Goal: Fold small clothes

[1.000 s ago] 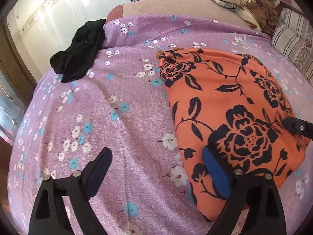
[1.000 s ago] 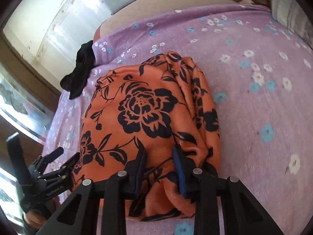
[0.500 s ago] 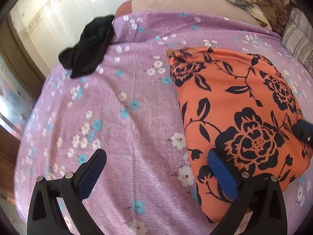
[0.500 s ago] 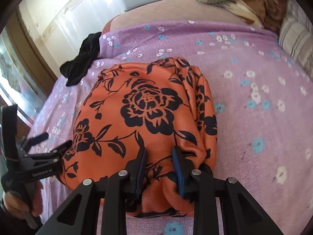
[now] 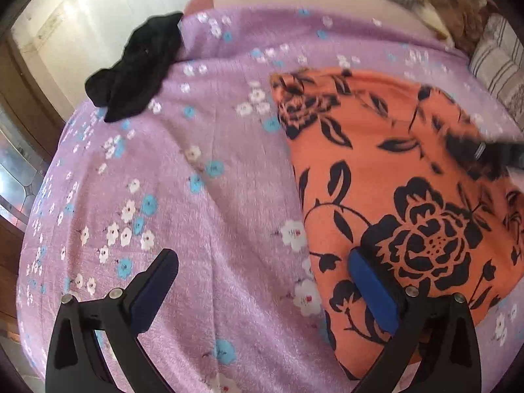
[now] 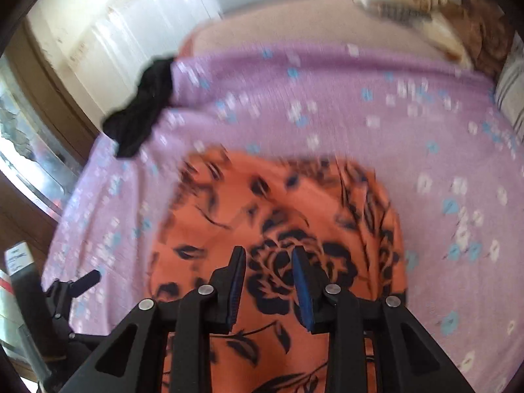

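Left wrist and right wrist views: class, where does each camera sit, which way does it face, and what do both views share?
Left wrist: on the left tongs, angled down over the purple bedspread; both fingers show, one over the orange floral garment.
Right wrist: on the right tongs, angled down at that garment; both fingers show, left tongs at lower left.
Shared: garment, bedspread, black clothing.

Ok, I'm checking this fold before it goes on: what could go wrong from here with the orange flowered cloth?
The left tongs stand wide open, pinning nothing, so the orange black-flowered cloth may drag across the purple flowered bedsheet and crease. The right tongs show a gap over the cloth in a blurred view; their grip is unclear, so a fold could slip out.
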`<control>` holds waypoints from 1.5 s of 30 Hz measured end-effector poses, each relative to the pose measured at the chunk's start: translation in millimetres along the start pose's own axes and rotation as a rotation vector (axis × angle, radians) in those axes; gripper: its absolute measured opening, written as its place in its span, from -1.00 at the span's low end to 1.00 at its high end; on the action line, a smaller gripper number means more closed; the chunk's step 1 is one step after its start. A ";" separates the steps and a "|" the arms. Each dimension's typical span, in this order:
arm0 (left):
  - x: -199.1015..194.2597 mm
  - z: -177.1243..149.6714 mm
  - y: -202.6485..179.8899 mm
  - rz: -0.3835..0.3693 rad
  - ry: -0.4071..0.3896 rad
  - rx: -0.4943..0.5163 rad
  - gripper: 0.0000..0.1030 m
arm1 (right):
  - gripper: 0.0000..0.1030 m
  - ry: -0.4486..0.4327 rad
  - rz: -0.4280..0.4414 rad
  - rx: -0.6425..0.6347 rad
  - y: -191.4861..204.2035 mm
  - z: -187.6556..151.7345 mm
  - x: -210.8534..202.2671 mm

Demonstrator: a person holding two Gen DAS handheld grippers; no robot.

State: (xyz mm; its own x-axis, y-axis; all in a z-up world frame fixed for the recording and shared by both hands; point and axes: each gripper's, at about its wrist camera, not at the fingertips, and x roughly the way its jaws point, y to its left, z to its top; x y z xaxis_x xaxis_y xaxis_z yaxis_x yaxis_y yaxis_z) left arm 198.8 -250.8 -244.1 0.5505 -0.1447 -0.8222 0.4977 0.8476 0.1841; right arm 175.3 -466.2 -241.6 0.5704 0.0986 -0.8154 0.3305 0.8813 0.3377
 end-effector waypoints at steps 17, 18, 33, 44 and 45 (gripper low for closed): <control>-3.6 -1.3 -3.3 0.031 -0.021 0.023 1.00 | -0.36 -0.089 0.121 0.048 -11.6 -68.8 -38.1; -4.0 -1.7 -3.4 0.032 -0.026 0.020 1.00 | -0.36 -0.098 0.146 0.074 -16.8 -69.7 -37.8; -5.1 -7.3 -0.6 0.014 -0.051 -0.017 1.00 | -0.31 -0.096 0.112 0.052 -9.3 -64.6 -36.0; -4.8 -8.1 1.8 0.001 -0.056 -0.027 1.00 | 0.10 -0.099 0.121 0.029 1.9 -64.5 -34.7; -4.6 -8.1 2.1 0.000 -0.056 -0.028 1.00 | 0.10 -0.099 0.125 0.032 1.4 -64.4 -34.8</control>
State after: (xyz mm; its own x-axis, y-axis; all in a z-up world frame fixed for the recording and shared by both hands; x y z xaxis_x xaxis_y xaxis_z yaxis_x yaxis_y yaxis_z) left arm 191.9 -244.2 -244.4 0.5873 -0.1723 -0.7908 0.4790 0.8616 0.1680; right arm 107.5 -438.6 -243.1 0.6790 0.1589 -0.7168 0.2756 0.8497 0.4495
